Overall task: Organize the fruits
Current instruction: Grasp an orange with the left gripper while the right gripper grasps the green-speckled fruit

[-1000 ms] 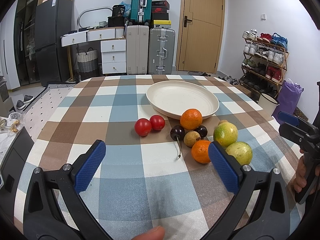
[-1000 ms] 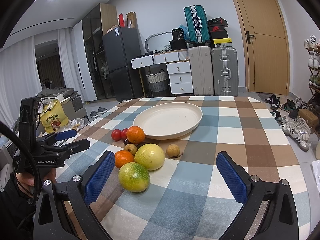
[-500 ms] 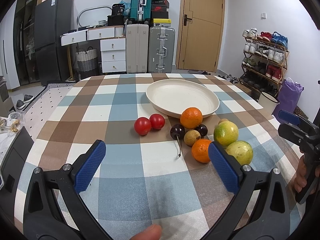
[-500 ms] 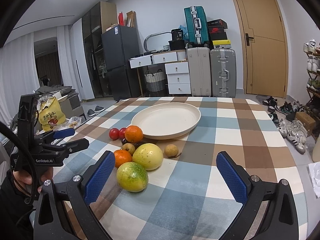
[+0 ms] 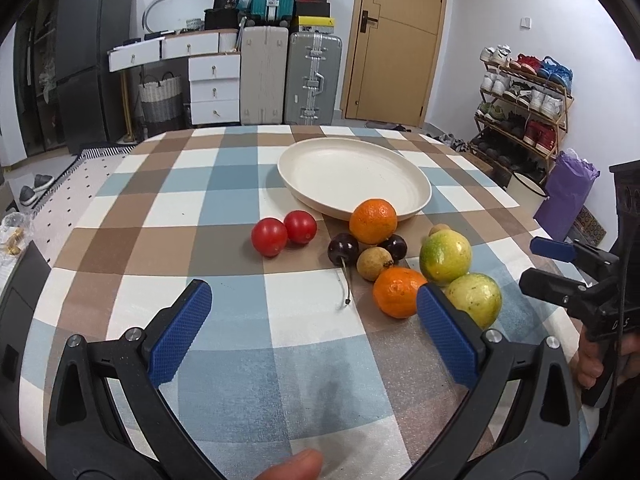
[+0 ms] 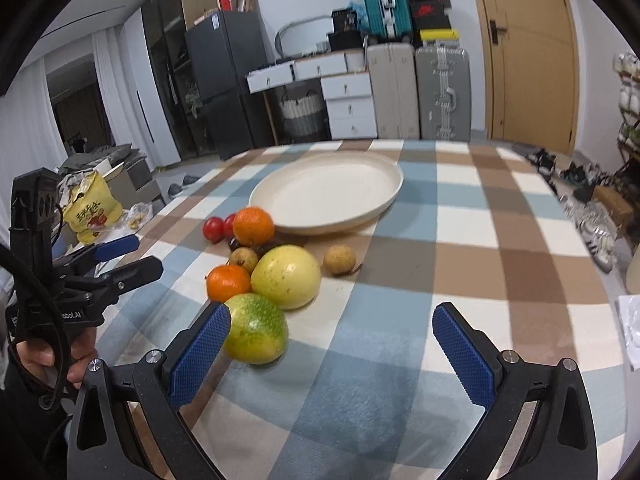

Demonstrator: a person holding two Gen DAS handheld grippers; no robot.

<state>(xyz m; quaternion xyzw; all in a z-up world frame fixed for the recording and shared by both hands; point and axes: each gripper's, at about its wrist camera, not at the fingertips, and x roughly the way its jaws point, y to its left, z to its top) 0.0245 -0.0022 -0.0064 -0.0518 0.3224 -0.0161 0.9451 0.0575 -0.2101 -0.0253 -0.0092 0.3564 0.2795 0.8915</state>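
A cream plate (image 5: 354, 176) (image 6: 328, 196) rests empty on the checked tablecloth. Just in front of it lie two red tomatoes (image 5: 270, 236), two oranges (image 5: 373, 221) (image 5: 398, 291), two dark cherries (image 5: 343, 249), small brown longans (image 5: 374, 264) (image 6: 339, 259) and two green-yellow round fruits (image 5: 445, 256) (image 6: 256, 328). My left gripper (image 5: 314, 332) is open above the cloth, short of the fruit. My right gripper (image 6: 332, 354) is open too; its left pad sits beside the nearest green fruit. Each gripper shows in the other's view (image 5: 568, 268) (image 6: 116, 262).
The table's edges (image 6: 600, 320) fall off to a floor with shoes and a shoe rack (image 5: 524, 108) on the right. Suitcases (image 5: 314, 78), white drawers (image 5: 214, 88) and a dark fridge (image 5: 86, 60) stand beyond the table. A yellow bag (image 6: 93, 212) lies to the left.
The right gripper has moved forward and lower toward the fruit pile, which now looks larger. The left gripper has barely shifted. Both stayed open and no fruit moved.
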